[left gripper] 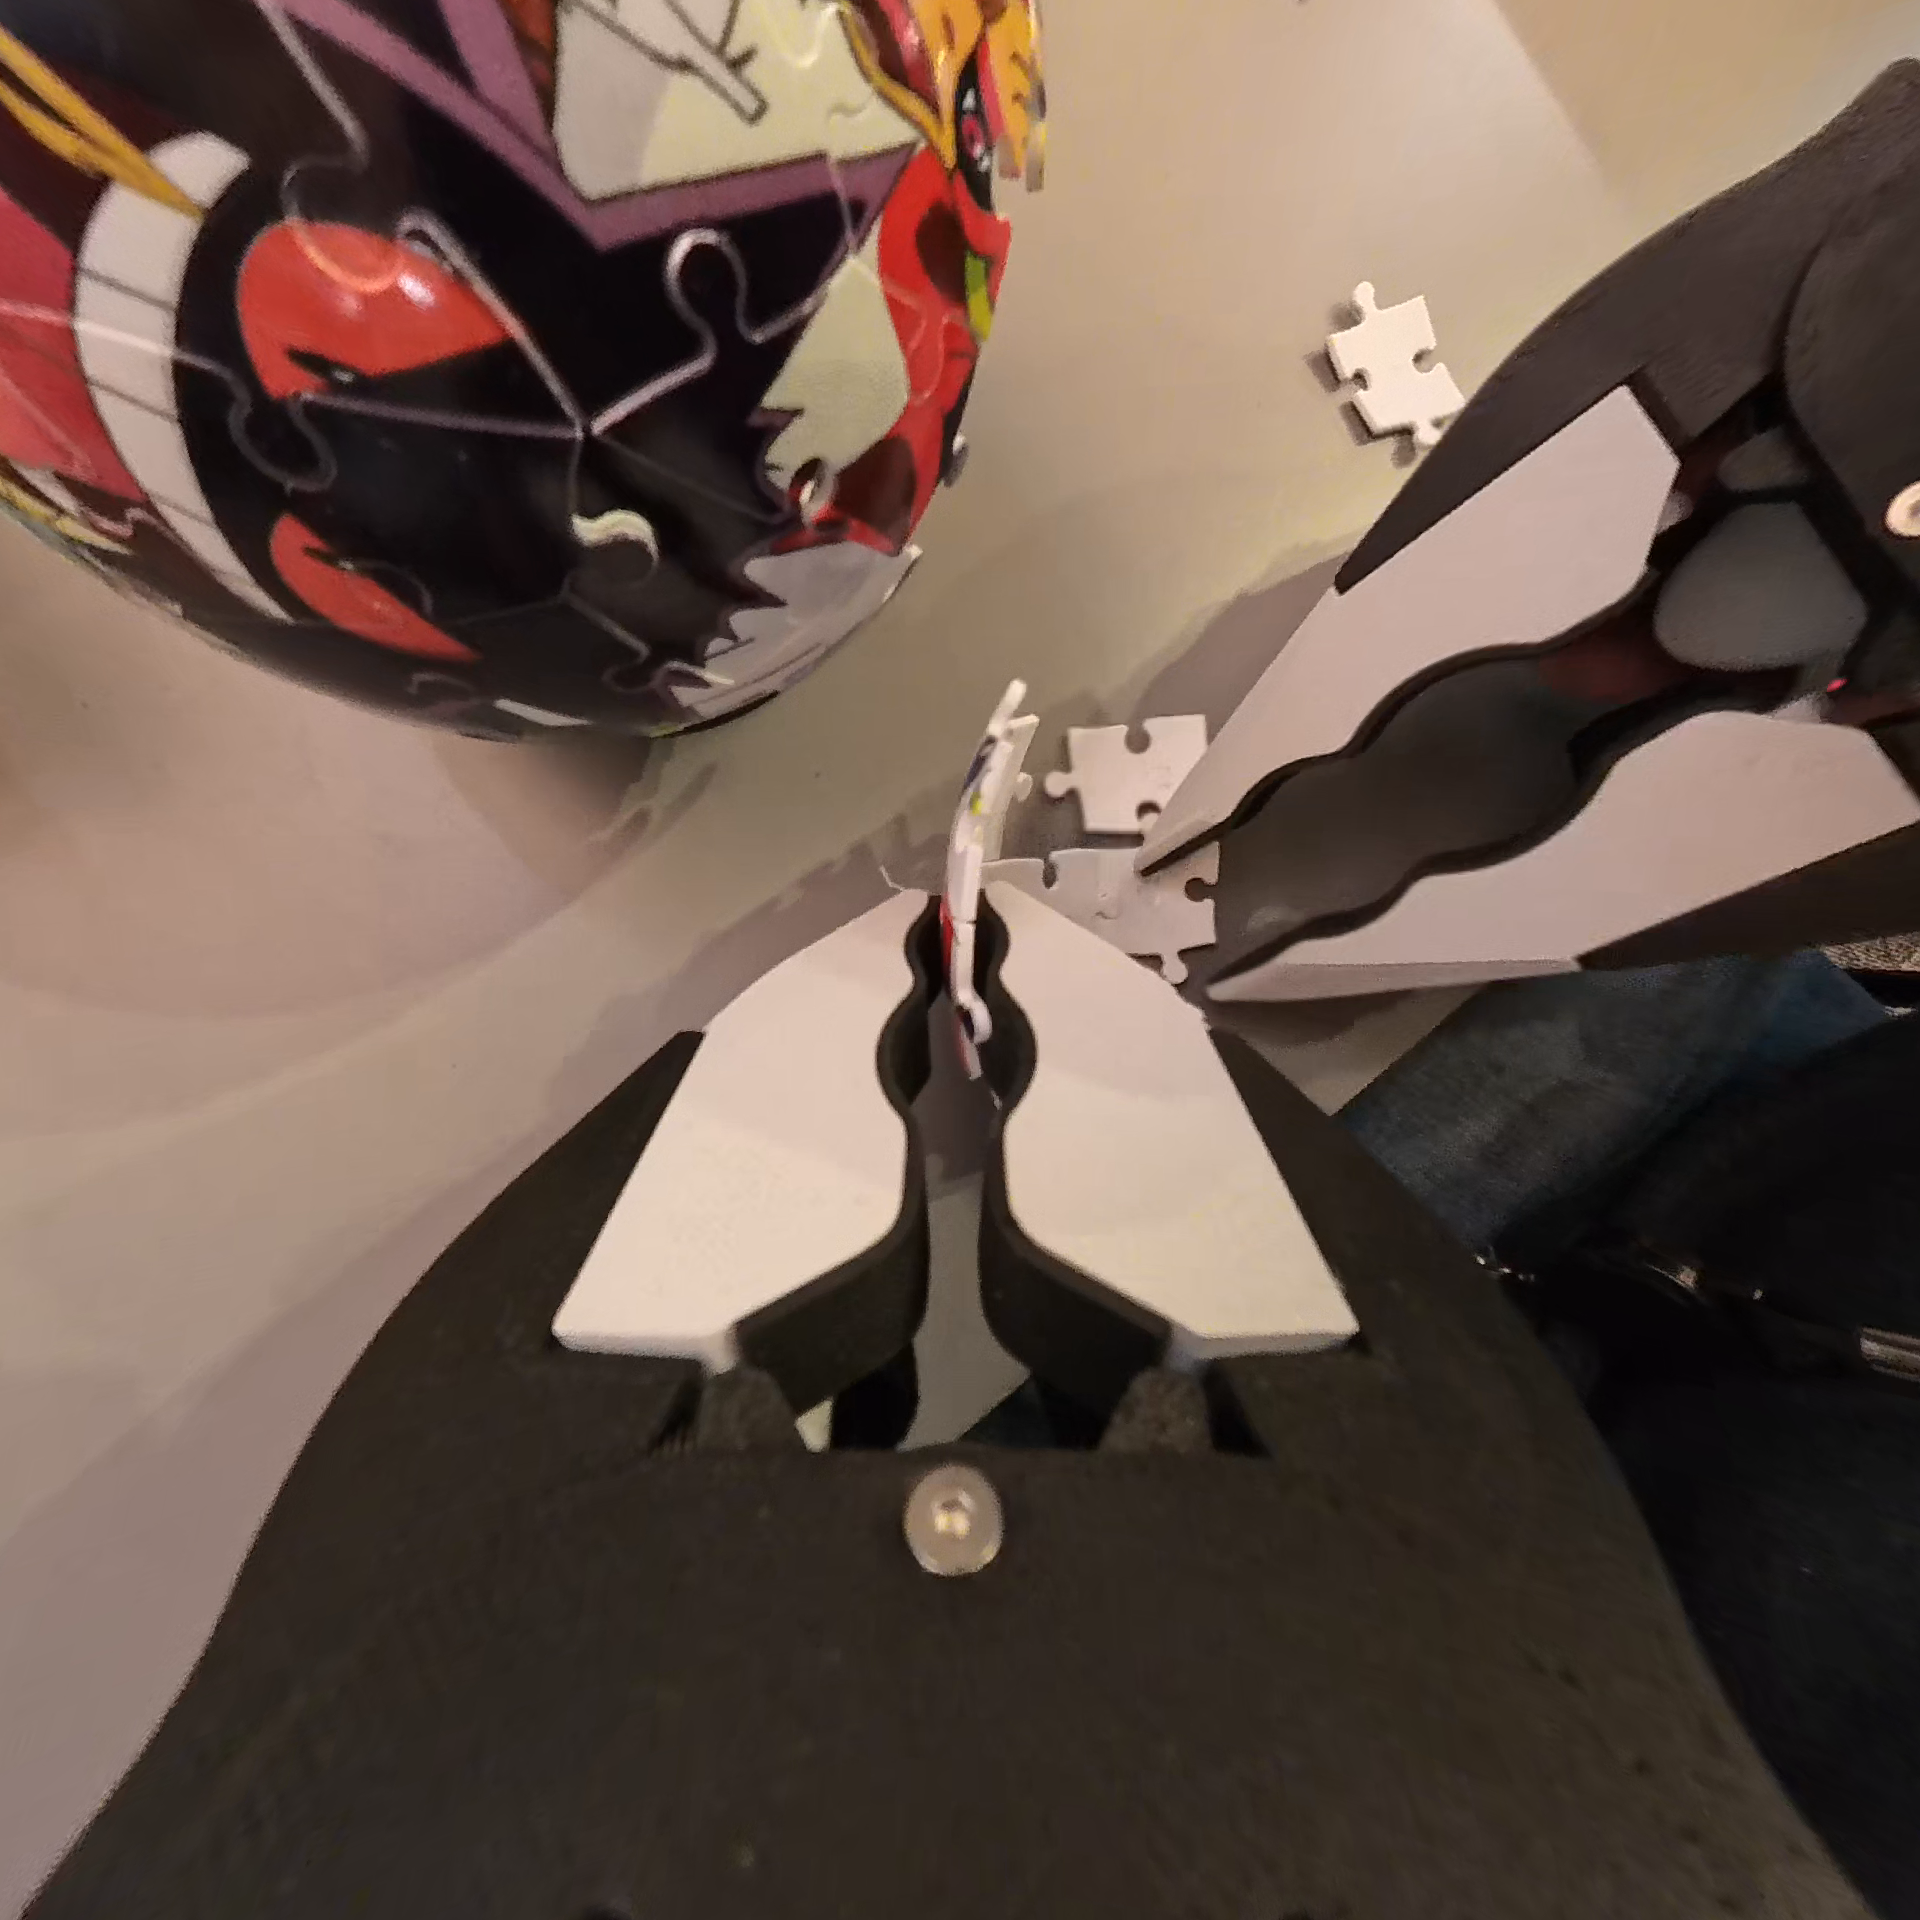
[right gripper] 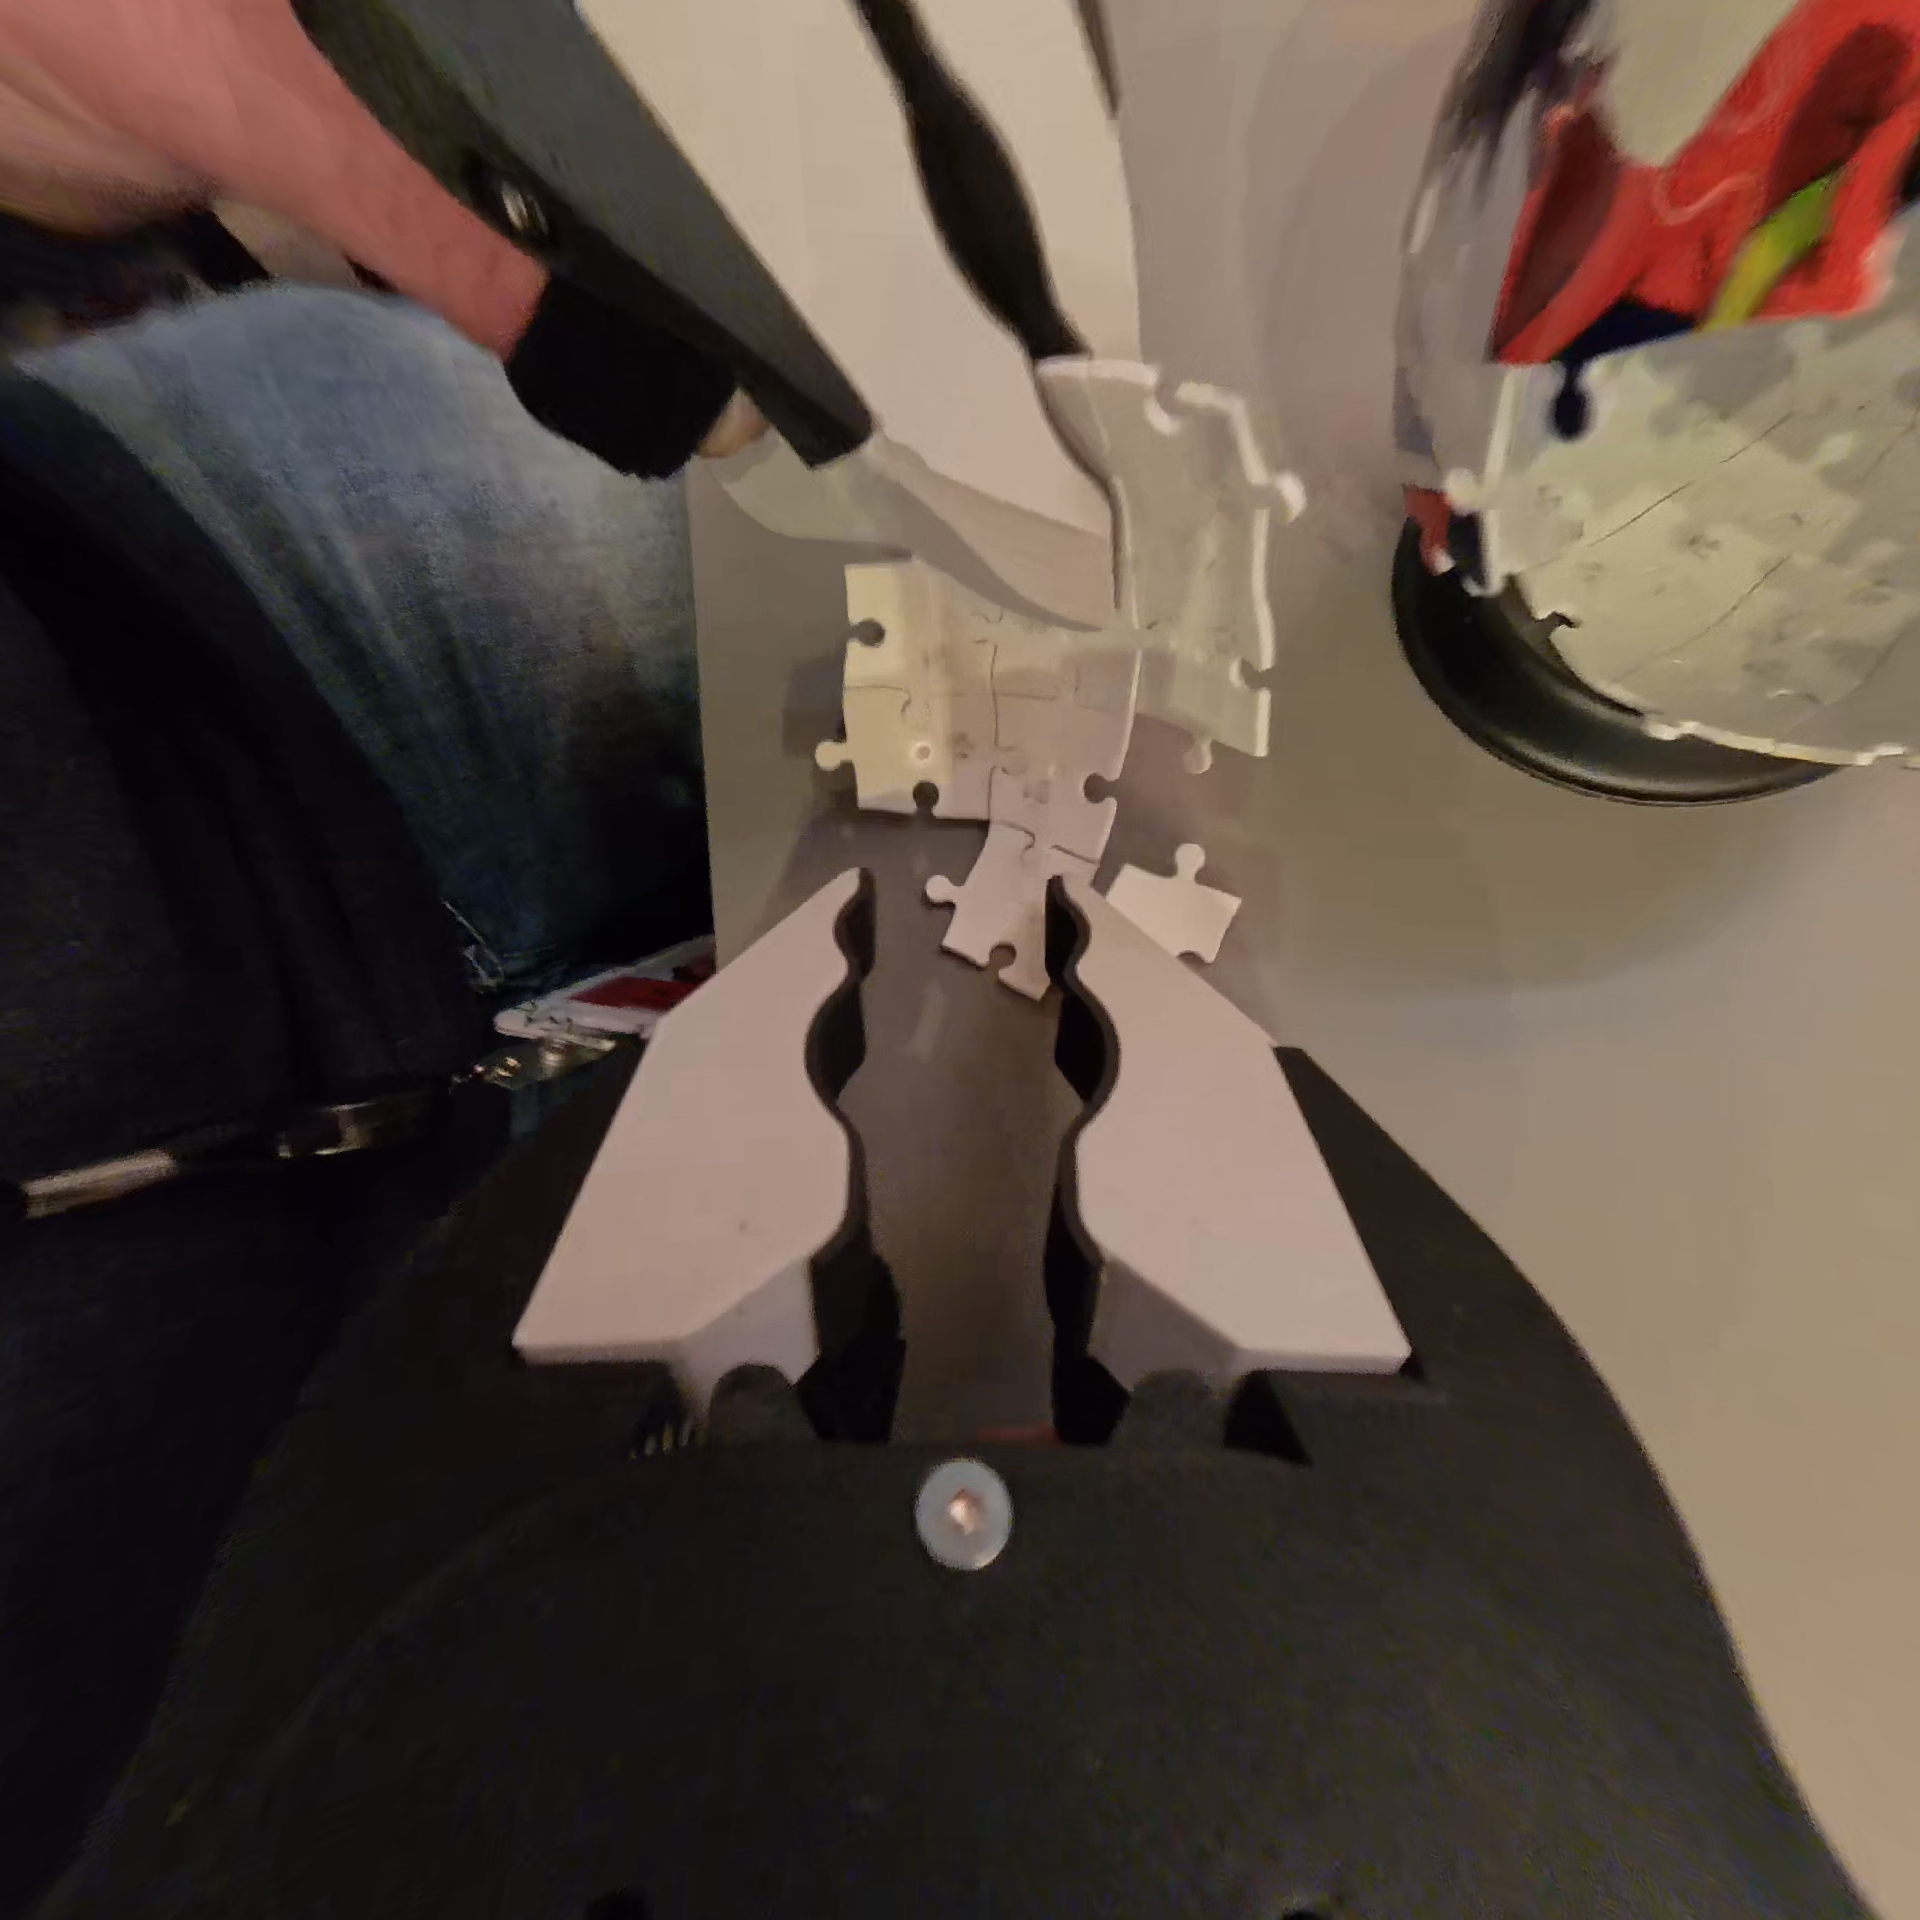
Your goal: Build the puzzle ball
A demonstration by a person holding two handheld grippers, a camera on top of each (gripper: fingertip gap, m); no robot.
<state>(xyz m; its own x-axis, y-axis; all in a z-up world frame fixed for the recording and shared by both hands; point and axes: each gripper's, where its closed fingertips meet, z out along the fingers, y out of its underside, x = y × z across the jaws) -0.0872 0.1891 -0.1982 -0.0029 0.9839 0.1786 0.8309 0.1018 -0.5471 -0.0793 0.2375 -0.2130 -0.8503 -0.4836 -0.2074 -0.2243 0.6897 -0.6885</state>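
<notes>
The partly built puzzle ball (left gripper: 468, 364), printed in red, black and purple, fills the upper left of the left wrist view. In the right wrist view the ball (right gripper: 1683, 540) shows its grey inner side and sits on a black ring stand (right gripper: 1507, 717). My left gripper (left gripper: 961, 904) is shut on a curved section of joined pieces (left gripper: 982, 800), seen edge-on. That section (right gripper: 1195, 582) shows its white backs under the left gripper (right gripper: 1055, 353). My right gripper (right gripper: 956, 894) is open, its tips on either side of a white piece (right gripper: 992, 914) on the table. It also shows in the left wrist view (left gripper: 1179, 925).
Loose white pieces lie on the grey table (left gripper: 312, 935): one far right (left gripper: 1387, 364), one by the right gripper (left gripper: 1138, 769), one beside its finger (right gripper: 1174, 914). The table edge (right gripper: 707, 727) is close on the left. A person's hand (right gripper: 208, 156) and jeans (right gripper: 364, 623) lie beyond it. There is about 6 centimeters between the tips of the two grippers.
</notes>
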